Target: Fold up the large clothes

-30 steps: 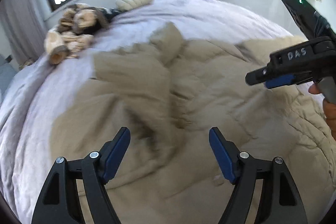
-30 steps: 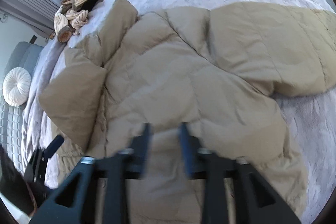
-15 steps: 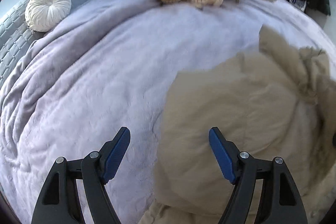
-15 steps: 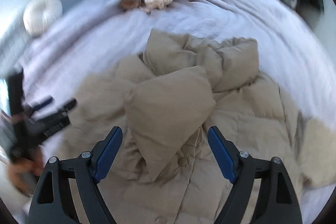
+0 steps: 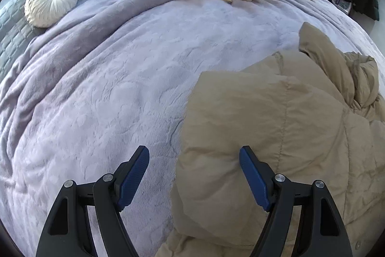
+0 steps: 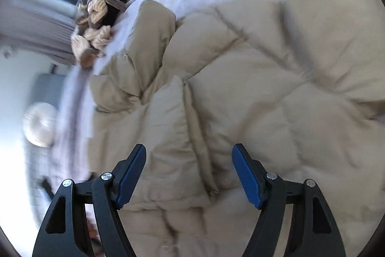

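The left gripper [image 5: 194, 164] is pointing steeply downward, its two black arms spreading wide and its blue pads [image 5: 133, 176] facing each other across an open gap, gripping nothing. The right gripper [image 6: 189, 161] is also tilting downward, and its jaws are closing slightly while standing far apart, the blue pads [image 6: 245, 176] pressing on nothing. No hand or sleeve is showing clearly.

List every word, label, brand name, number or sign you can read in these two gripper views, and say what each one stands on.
None can be read.
Tan puffer coat: no label or print shows.
Left gripper and right gripper: no marking visible.
Small item on the dark shelf: too small and blurred to read.
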{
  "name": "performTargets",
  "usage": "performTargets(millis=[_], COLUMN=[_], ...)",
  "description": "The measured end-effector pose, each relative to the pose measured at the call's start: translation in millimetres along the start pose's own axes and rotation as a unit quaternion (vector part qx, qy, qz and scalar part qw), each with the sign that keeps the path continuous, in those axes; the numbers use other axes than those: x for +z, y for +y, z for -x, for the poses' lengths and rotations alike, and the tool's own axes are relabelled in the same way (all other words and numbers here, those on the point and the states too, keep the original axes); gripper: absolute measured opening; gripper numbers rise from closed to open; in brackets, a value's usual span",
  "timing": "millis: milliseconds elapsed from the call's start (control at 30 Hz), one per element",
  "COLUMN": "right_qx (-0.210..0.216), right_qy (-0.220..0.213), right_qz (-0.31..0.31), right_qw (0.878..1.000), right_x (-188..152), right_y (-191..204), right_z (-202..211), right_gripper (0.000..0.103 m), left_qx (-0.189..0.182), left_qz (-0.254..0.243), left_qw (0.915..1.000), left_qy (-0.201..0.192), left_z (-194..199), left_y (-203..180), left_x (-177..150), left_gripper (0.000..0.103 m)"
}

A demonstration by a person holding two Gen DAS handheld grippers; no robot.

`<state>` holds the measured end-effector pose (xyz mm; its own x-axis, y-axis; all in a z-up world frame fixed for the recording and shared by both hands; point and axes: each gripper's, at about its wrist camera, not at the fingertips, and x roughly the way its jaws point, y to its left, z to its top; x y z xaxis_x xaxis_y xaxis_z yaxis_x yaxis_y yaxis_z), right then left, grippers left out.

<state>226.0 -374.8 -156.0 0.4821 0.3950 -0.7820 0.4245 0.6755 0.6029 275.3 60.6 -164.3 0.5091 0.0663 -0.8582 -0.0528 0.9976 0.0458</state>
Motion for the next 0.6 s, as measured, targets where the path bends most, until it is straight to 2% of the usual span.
performTargets(millis=[33,67,100,133,233,333,433,533,600], right_qx=[0.000,0.001,-0.001,-0.010,-0.062,-0.110,-0.147,-0.147,-0.154], right_qy=[0.008,0.016,0.028,0.032,0.003,-0.013,-0.017,-0.014,-0.017], right_qz=[-0.008,-0.005,0.011,0.028,0.132,0.180,0.175,0.155,0.162], right_qw=[1.000,1.000,1.000,0.999,0.989,0.977,0.973,0.977,0.975], right_x=[4,7,9,10,6,9,14,14,10], right_y=[-1,1,9,16,47,54,35,18,15], right_z=[-8,-13,-18,-19,-11,-12,-16,-17,-18], right_gripper=[0.077,0.061,0.022,0.013,0.011,0.010,0.009,0.008,0.007], left_qx=[0.001,0.003,0.006,0.007,0.003,0.008,0.015,0.013,0.000], left_qz=[0.005,0.007,0.007,0.007,-0.002,-0.020,-0.027,-0.020,-0.003], left_qw=[1.0000,1.0000,1.0000,1.0000,1.0000,0.9997,0.9995,0.9997,0.9998], left_qy=[0.001,0.001,0.001,0.001,-0.004,-0.012,-0.010,0.007,0.018], left_z=[0,-1,-1,-1,0,1,-4,-18,-22], left_y=[0,0,0,-1,-8,-19,-24,-21,-15], left_x=[0,0,0,0,-2,-4,-7,-10,-9], left_gripper=[0.078,0.078,0.078,0.078,0.078,0.078,0.079,0.090,0.090])
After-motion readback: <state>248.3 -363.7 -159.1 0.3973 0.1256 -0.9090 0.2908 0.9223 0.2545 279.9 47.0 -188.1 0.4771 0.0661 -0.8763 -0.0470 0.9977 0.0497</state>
